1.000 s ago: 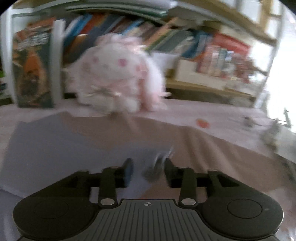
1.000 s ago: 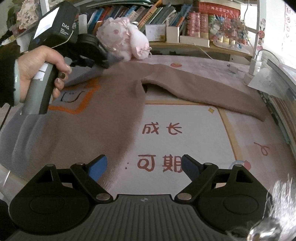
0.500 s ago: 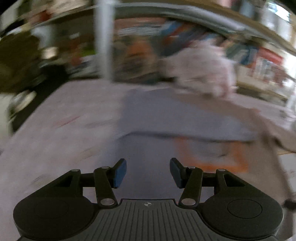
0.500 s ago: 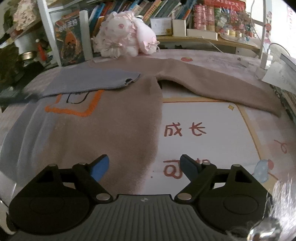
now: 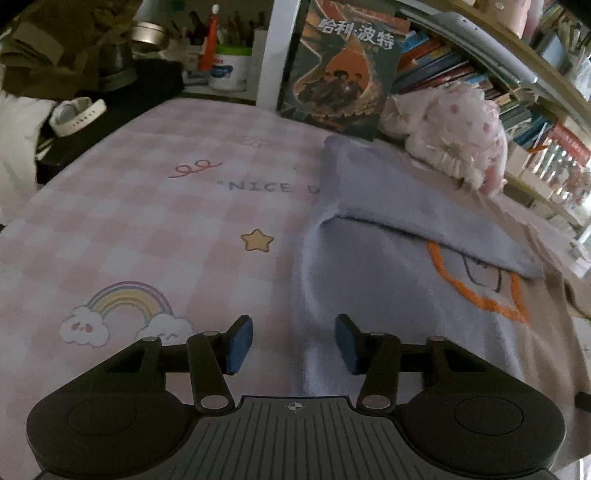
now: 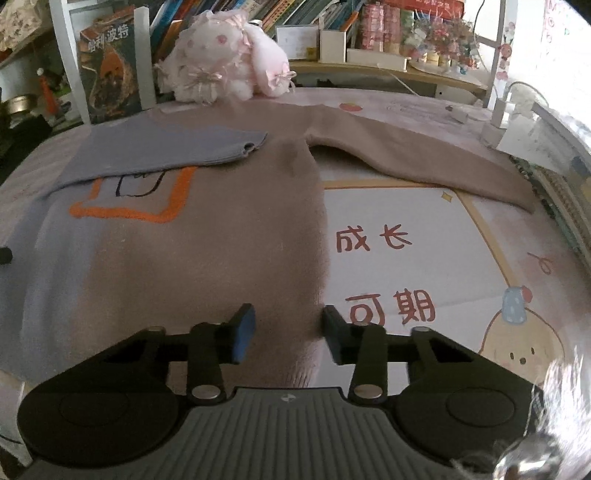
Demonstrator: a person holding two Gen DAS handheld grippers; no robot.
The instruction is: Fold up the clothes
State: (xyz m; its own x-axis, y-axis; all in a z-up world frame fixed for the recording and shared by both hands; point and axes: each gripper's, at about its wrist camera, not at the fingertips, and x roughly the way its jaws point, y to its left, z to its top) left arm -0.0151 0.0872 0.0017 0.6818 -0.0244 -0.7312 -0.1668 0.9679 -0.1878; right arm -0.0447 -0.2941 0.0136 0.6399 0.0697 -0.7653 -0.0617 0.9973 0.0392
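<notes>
A sweater (image 6: pixel 207 251), half lavender and half brown with an orange outlined patch, lies flat on the printed cover. Its lavender sleeve (image 6: pixel 166 151) is folded across the chest; the brown sleeve (image 6: pixel 424 155) stretches out to the right. My right gripper (image 6: pixel 284 336) is open over the sweater's lower right hem, fingers either side of the edge. In the left wrist view the sweater (image 5: pixel 406 295) fills the right half, folded sleeve (image 5: pixel 406 210) on top. My left gripper (image 5: pixel 293 341) is open at the sweater's left side edge, nothing between its fingers.
A pink plush toy (image 6: pixel 221 70) and an upright book (image 6: pixel 109 70) stand at the back by crowded bookshelves (image 6: pixel 332 22). A white charger and cable (image 6: pixel 498 114) lie at the far right. A watch (image 5: pixel 75 114), jars and dark clutter sit at the left edge in the left wrist view.
My left gripper let go of the lavender sleeve, now folded across the chest, and swung down to the sweater's left edge. The right gripper moved left over the hem and narrowed its opening.
</notes>
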